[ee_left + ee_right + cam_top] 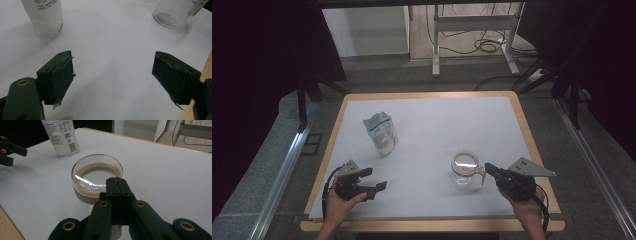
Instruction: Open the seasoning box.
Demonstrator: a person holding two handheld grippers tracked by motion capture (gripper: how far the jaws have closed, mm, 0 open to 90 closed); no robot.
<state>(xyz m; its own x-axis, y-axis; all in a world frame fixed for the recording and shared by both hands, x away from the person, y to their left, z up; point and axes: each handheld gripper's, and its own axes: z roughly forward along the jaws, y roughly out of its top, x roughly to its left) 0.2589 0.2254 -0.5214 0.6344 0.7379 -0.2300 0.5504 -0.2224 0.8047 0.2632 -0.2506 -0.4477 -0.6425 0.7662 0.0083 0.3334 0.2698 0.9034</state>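
Jaws hide jar (97, 175) handle, pouch (60, 135) cropped

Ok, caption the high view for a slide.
Right hand-held gripper shut at the glass jar; left hand-held gripper open near the pouch.

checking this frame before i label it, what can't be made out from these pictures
- Whether the right gripper pinches the glass jar: in the right gripper view the shut jaws cover the near rim and handle.
- The white pouch print: too small in the high view, top cut off by the frame edge in both gripper views.
- Jar contents: blurred in the left gripper view.
- The left gripper is open, nothing between.
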